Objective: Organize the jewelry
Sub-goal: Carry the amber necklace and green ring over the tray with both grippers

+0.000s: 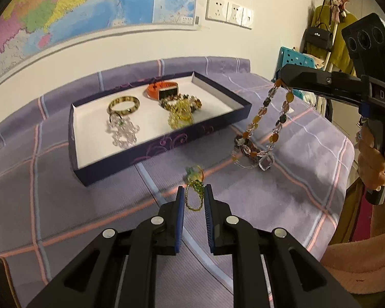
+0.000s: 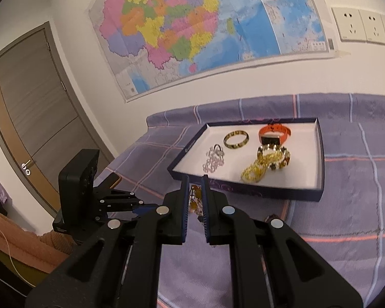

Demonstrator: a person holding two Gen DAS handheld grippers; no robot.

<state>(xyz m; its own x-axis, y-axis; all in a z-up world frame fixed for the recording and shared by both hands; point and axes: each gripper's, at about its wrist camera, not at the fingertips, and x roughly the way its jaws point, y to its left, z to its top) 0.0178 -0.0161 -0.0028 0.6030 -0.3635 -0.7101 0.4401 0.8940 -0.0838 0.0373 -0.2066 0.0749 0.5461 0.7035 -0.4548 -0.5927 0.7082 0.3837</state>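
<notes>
While right tool [image 1: 279,80] pinches bead necklace [image 1: 265,128] aloft, left tool [image 1: 194,192] clamps green chain [image 1: 193,195].

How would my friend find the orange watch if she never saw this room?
Look at the shallow purple box with white inside, on the checked purple cloth. In its far corner sits the orange watch, behind the beaded bracelets. It is the only orange strap there.

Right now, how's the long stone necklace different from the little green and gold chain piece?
The stone necklace is long, with amber, grey and clear stones; the green and gold chain piece is small and fine. The necklace hangs from the right gripper, its lower end apparently still on the purple cloth; the chain sits between the left gripper fingers. Both are gripped and outside the tray.
</notes>
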